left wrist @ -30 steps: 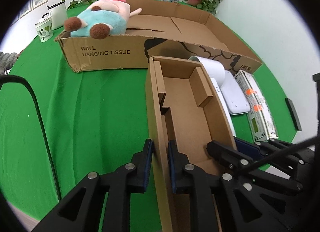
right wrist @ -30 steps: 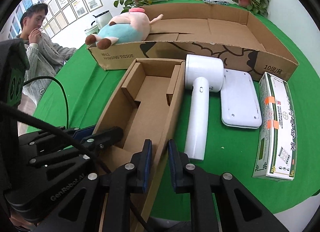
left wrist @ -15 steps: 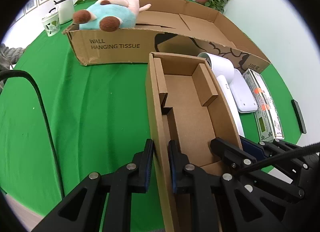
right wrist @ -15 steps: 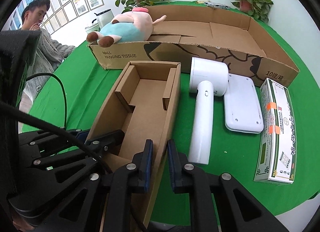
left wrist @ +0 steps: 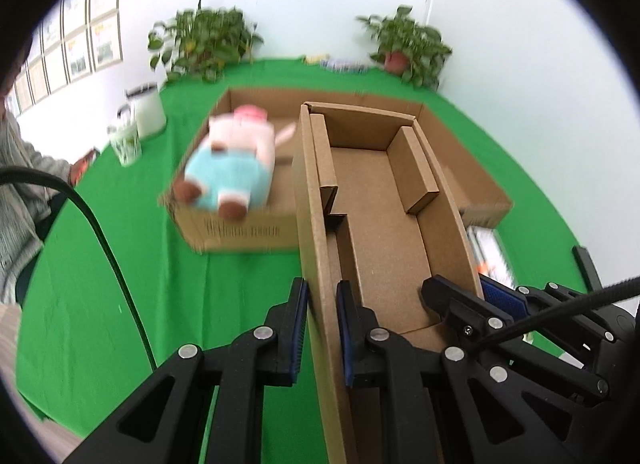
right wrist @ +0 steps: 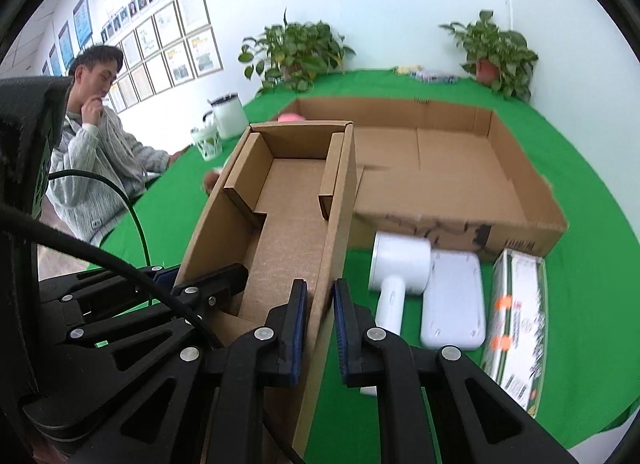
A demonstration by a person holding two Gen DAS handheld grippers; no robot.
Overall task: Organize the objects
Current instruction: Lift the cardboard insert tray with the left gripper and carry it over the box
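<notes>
Small cardboard box (right wrist: 296,200): held above green table (left wrist: 120,264). Left gripper (left wrist: 322,328) clamps left wall; right gripper (right wrist: 320,328) clamps right wall. Large flat carton (right wrist: 440,160) behind; plush toy (left wrist: 236,168) inside it.

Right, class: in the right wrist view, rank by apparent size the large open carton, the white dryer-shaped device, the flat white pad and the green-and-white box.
1. large open carton
2. green-and-white box
3. white dryer-shaped device and flat white pad: too alike to separate.
</notes>
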